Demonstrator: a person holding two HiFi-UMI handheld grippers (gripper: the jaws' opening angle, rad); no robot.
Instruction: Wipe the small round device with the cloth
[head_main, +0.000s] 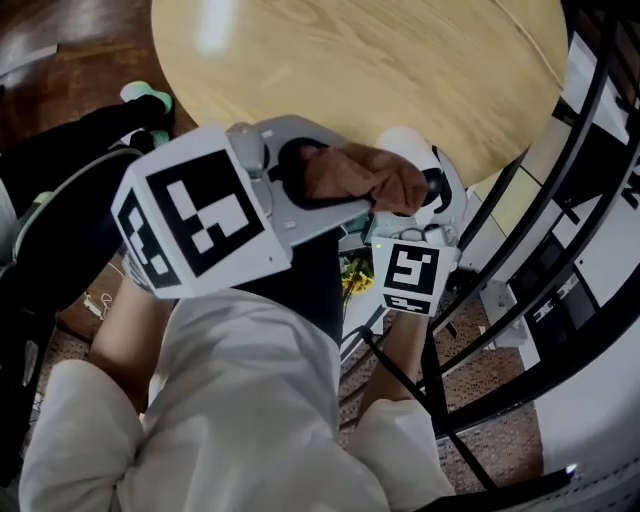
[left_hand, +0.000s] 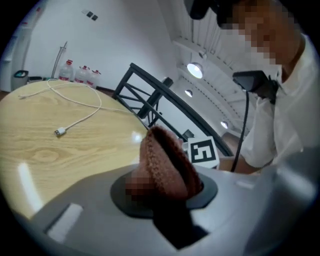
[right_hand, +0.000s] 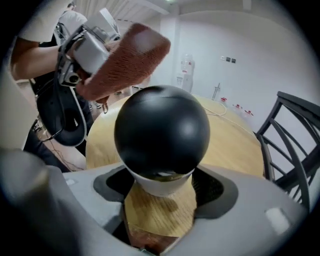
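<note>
Cannot see the jaw tips of the left hand-held gripper (left_hand: 162, 192), buried in the cloth (left_hand: 167, 160). From the head view, only glimpse a sliver of the small round device (head_main: 440, 185) behind that cloth. Cannot see the far edge of the surface (head_main: 380, 70), cut off at that view's top. Cannot read the distant bottles (left_hand: 80, 75), too small.

Reddish-brown cloth (head_main: 365, 180), black-and-white round device (right_hand: 161, 132), pale wood-grain table (head_main: 350, 70).
</note>
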